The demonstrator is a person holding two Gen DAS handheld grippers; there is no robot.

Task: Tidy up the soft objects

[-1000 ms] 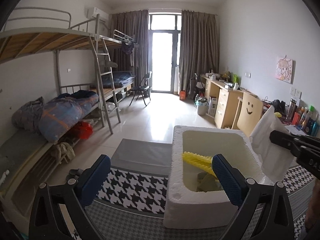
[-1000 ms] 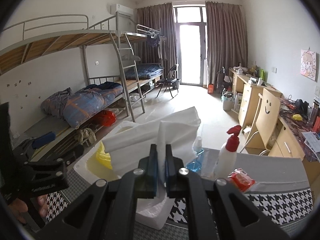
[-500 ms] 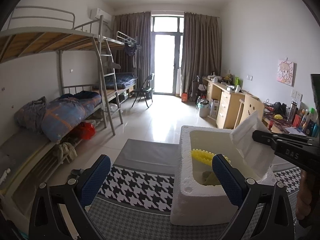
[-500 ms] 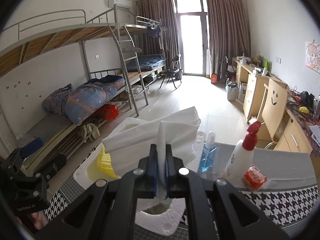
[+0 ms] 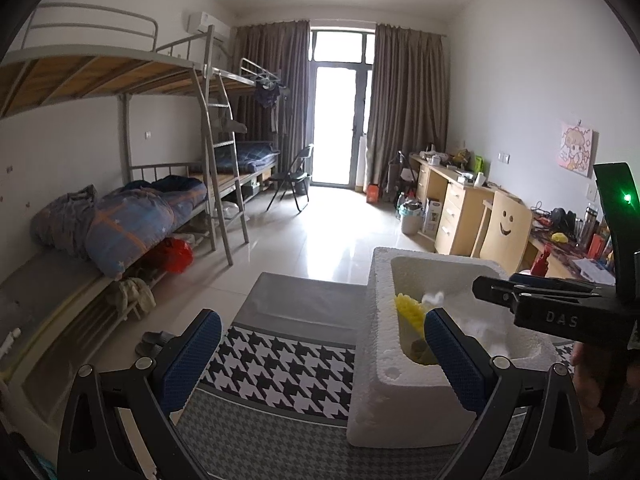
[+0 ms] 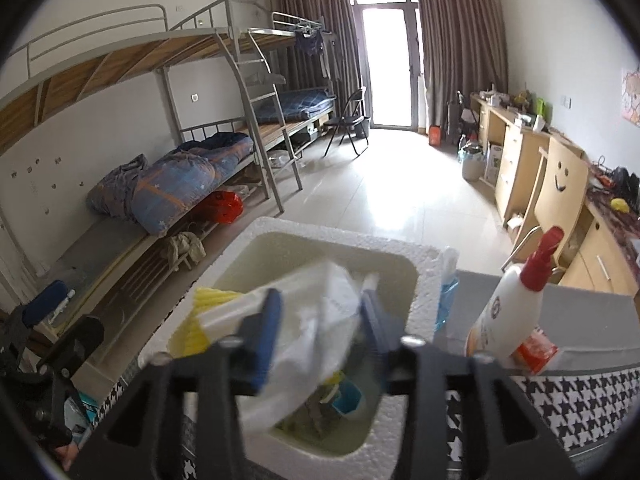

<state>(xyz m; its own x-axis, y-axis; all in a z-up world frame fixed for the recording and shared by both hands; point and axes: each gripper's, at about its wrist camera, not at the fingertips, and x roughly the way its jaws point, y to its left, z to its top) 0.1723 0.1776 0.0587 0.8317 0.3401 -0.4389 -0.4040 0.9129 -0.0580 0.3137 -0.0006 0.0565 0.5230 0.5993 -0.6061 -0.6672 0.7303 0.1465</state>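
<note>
A white foam box stands on the houndstooth-covered table; it also shows in the right wrist view. A yellow soft object lies inside it, also seen in the right wrist view. My right gripper is open over the box, and a white cloth hangs blurred between its spread fingers, dropping into the box. In the left wrist view the right gripper reaches over the box from the right. My left gripper is open and empty, left of the box.
A white spray bottle with a red top, a blue bottle and a red packet stand right of the box. A grey pad lies behind the houndstooth cloth. Bunk beds line the left wall, desks the right.
My right gripper has opened and lowered over the box, letting go of the white cloth, which falls into the box. The left gripper stayed open and shifted slightly left.
</note>
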